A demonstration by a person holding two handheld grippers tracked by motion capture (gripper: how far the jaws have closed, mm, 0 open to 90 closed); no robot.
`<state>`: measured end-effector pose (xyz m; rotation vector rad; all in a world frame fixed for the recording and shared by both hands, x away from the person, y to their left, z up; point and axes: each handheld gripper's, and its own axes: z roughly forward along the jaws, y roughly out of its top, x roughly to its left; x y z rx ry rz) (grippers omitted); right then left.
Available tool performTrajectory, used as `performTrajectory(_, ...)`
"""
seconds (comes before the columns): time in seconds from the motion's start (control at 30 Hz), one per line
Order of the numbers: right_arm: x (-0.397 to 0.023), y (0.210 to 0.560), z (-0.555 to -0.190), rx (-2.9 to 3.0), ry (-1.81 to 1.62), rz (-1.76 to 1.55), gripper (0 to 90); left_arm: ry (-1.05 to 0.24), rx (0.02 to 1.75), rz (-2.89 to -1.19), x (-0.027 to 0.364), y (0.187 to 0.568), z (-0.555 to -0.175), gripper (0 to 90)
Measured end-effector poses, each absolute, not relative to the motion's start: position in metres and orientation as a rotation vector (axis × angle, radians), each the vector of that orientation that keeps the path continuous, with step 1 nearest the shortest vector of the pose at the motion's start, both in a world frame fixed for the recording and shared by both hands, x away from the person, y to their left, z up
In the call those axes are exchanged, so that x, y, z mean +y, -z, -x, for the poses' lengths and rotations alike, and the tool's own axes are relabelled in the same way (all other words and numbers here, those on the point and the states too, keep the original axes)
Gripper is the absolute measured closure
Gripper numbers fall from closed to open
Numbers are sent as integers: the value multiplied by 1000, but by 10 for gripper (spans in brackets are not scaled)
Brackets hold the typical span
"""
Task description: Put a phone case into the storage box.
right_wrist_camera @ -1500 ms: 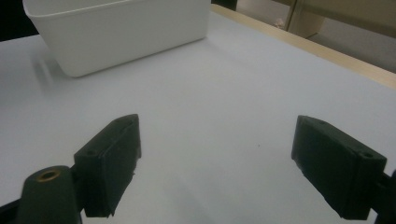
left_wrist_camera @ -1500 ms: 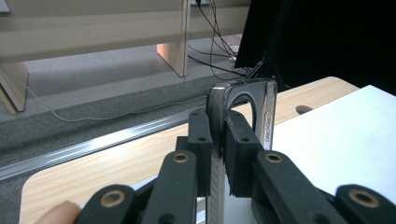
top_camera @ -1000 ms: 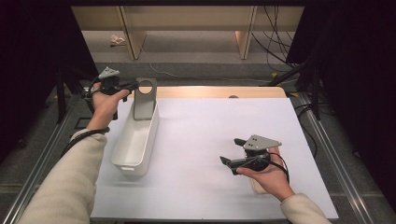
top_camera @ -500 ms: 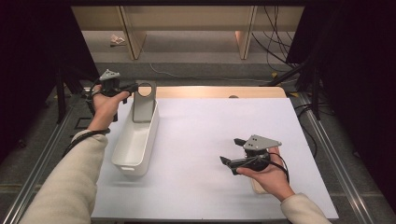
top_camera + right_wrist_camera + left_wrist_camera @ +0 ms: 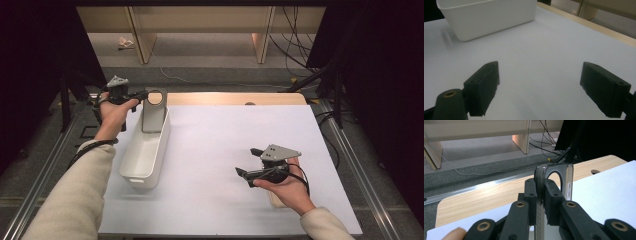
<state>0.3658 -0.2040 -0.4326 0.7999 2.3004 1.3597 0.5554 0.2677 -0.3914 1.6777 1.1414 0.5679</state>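
Observation:
A grey metal plate with a round hole near its top (image 5: 151,117) stands upright in the far end of a long white bin (image 5: 142,156). My left gripper (image 5: 142,94) is shut on the plate's upper edge from the left. In the left gripper view both jaws pinch the thin plate (image 5: 567,178) edge-on, and my left gripper (image 5: 540,192) has no gap showing. My right gripper (image 5: 245,161) hovers low over the white table cover at the right, jaws wide apart. The right gripper view shows my right gripper (image 5: 540,85) open with nothing between its pads, and the bin (image 5: 486,17) farther off.
A white cover (image 5: 225,145) lies over the wooden tabletop (image 5: 235,98), whose far strip has a small hole. Metal rails (image 5: 47,170) run along both sides. Beyond the table are wooden shelf legs (image 5: 262,35) and cables on the floor.

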Motion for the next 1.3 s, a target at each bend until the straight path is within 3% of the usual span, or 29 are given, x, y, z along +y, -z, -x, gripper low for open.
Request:
performTrajectory(0.97,-204,432,-366,2300,-1363,-796,169,-591,1188,-1744,265,404,-558,760)
performTrajectory(1.3,-204,432,-366,2300,-1363,-795,169,-612,1205,-1772,262,404,-561,689)
